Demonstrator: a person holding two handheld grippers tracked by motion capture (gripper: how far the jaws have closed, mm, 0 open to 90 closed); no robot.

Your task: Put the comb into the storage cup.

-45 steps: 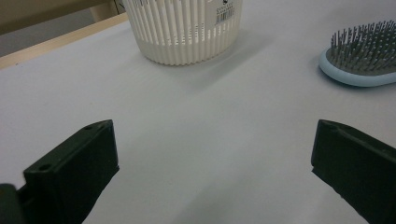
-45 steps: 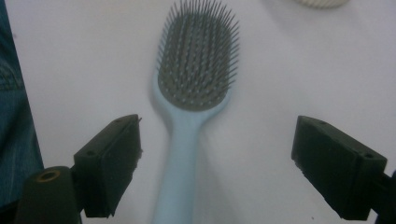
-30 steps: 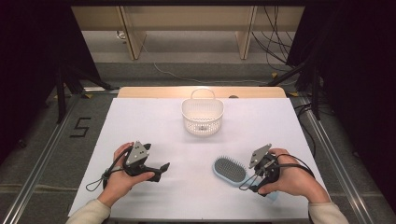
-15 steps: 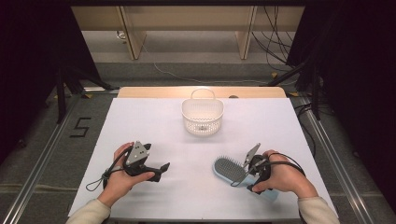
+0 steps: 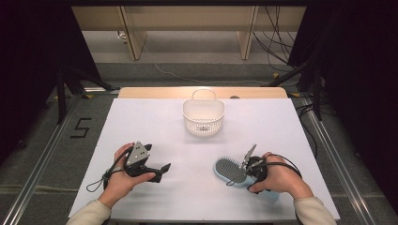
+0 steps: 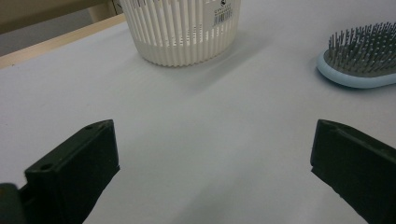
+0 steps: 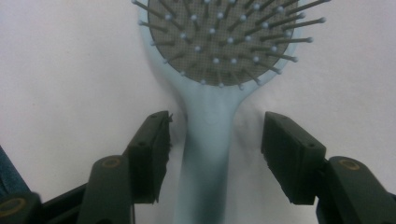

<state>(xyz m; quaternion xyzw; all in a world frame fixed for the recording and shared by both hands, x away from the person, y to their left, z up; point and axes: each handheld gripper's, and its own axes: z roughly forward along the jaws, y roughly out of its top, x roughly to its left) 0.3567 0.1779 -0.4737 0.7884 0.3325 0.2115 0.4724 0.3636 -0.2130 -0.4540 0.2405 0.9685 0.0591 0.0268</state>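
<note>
- I'm mid-grasp on the hairbrush (image 5: 231, 170), which lies bristles-up on the table (image 5: 291, 136) at about 5 o'clock from the basket (image 5: 203, 117).
- My right gripper (image 7: 212, 149) straddles the handle; its jaws have just been closing but aren't pressing yet.
- Next: finish the squeeze squarely, then lift.
- Against a second ago, the right hand sits lower over the handle.
- My left gripper (image 6: 210, 177) idles wide open.

Bare white bench (image 5: 281, 131) lies open on all sides of the hairbrush (image 5: 230, 169), so passage toward it from the left is free. The white basket (image 5: 203, 117) stands well apart at the far middle, the one upright obstacle. A narrow gap remains on each side of the brush handle between the right gripper (image 7: 215, 140) jaws, which have just been closing.
</note>
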